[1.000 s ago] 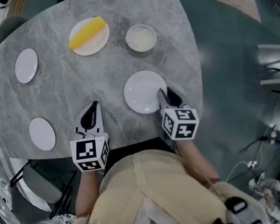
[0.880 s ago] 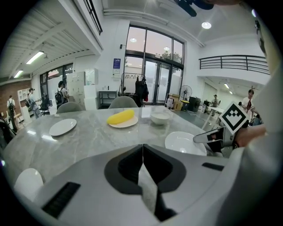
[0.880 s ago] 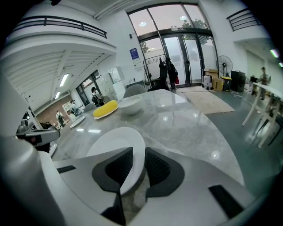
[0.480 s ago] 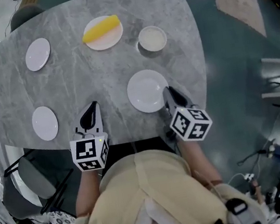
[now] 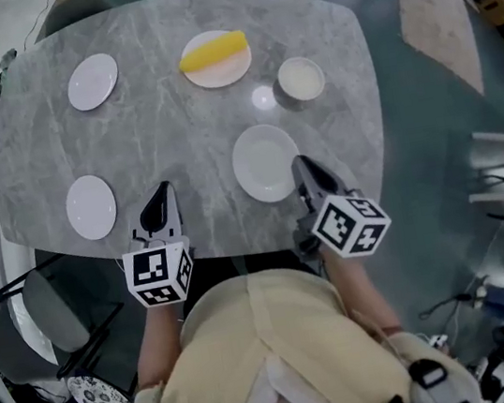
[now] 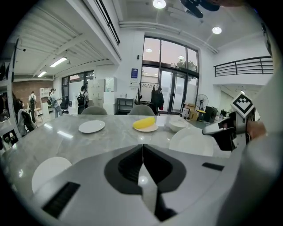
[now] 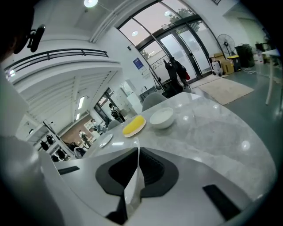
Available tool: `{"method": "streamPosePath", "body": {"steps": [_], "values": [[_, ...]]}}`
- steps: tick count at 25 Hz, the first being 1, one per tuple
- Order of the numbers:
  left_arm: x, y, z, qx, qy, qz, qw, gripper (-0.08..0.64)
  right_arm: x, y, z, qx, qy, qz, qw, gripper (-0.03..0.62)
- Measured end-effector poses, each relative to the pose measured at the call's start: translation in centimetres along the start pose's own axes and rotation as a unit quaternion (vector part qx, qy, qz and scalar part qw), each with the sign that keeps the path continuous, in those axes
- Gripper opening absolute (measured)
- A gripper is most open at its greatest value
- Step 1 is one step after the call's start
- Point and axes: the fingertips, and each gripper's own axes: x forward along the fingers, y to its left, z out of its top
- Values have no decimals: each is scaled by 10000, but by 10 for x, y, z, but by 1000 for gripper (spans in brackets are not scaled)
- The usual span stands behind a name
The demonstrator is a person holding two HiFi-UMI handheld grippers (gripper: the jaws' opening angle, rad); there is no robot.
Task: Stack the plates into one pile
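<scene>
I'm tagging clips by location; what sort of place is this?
Likely a big open-plan lab or office lobby: tall glass doors, a railed mezzanine, and a marble table set with plates.

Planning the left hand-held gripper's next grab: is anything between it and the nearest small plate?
Nothing visible: only bare tabletop lies between the left hand-held gripper and the small plate by the near left edge.

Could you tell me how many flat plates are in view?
4: far-left plate, near-left plate, far-centre plate bearing a yellow item, near-right plate. Bowl excluded; none seems hidden.
</scene>
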Motion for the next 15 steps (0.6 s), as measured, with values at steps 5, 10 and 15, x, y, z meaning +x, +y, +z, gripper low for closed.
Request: {"method": "streamPosePath", "body": {"steps": [5, 10, 15], "values": [[-16, 26, 0, -215, -180, 200, 9994, 4, 6, 41, 5, -211, -51, 393, 9990, 14], [-33, 73, -4, -405, -310, 442, 9977, 3, 29, 92, -1, -492, -9, 677, 9965, 14], [-56, 123, -9, -563, -330, 741, 9951, 3, 54, 152, -14, -716, 137, 1054, 9918, 14]]}}
